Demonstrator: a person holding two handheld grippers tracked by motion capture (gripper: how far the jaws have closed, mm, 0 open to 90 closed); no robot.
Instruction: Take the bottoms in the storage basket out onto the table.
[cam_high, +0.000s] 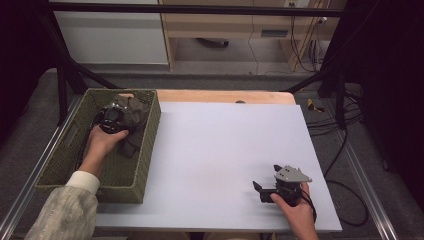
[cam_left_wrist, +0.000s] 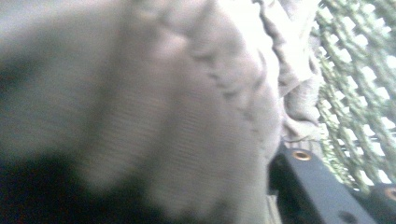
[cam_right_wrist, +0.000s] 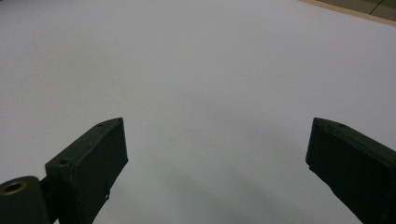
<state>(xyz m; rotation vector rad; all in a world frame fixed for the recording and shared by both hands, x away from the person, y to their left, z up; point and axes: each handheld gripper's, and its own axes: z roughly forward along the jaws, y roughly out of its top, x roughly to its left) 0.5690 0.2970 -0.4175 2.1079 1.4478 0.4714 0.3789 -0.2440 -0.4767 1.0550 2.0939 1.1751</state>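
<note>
While left gripper digs into dark cloth inside left basket, jaw state unclear, pickup step likely; next: lift cloth out. Right gripper idles spread over near-right mat.

Crumpled olive-brown cloth – bunched in the woven green basket, against its right wall

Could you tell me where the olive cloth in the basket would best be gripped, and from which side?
Grip a raised fold of the olive cloth from above. It lies crumpled in the woven basket, whose walls block sideways approaches, and its bunched ridges probably suit a pinch.
</note>
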